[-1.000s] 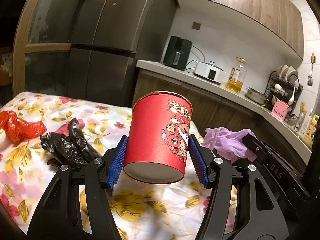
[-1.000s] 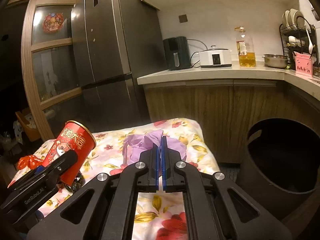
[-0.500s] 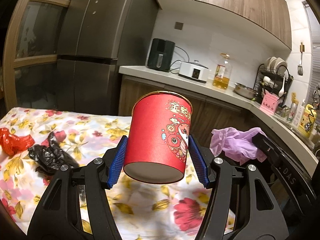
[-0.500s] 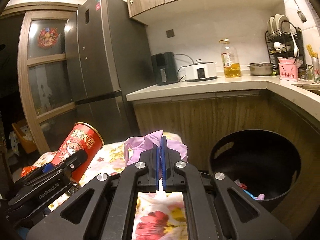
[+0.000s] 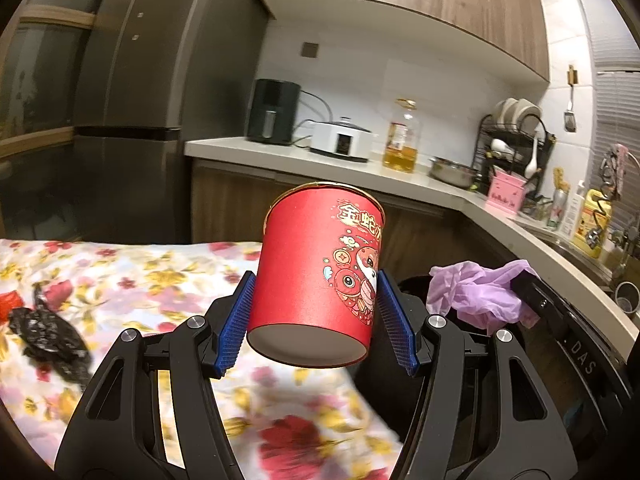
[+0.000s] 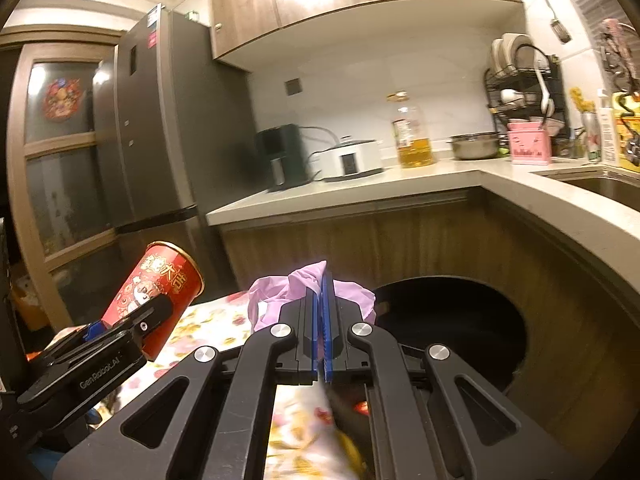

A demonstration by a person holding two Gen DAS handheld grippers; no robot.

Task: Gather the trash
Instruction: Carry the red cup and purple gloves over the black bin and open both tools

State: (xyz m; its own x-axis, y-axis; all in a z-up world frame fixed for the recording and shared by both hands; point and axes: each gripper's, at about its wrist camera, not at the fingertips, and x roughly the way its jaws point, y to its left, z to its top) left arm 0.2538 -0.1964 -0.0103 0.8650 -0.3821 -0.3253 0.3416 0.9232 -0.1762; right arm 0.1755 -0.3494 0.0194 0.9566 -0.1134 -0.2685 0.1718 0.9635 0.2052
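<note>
My left gripper [image 5: 316,320] is shut on a red paper cup [image 5: 320,272] with gold lettering and a cartoon print, held in the air above the table's right end; the same cup [image 6: 160,300] shows at the left of the right wrist view. My right gripper [image 6: 321,320] is shut on a crumpled purple plastic bag [image 6: 296,292], also seen at the right of the left wrist view as the purple bag [image 5: 476,292]. A dark round trash bin [image 6: 452,328] stands on the floor just beyond and right of the right gripper, beside the table.
A floral tablecloth [image 5: 140,280] covers the table. A black bag [image 5: 52,332] and a bit of red bag [image 5: 10,300] lie at its left. Behind are a fridge [image 5: 132,100] and an L-shaped counter [image 6: 400,188] with an oil bottle [image 5: 402,140], cooker and dish rack.
Both grippers have swung right and slightly up with their loads. The table has slid left in view, and the trash bin has come into the right wrist view.
</note>
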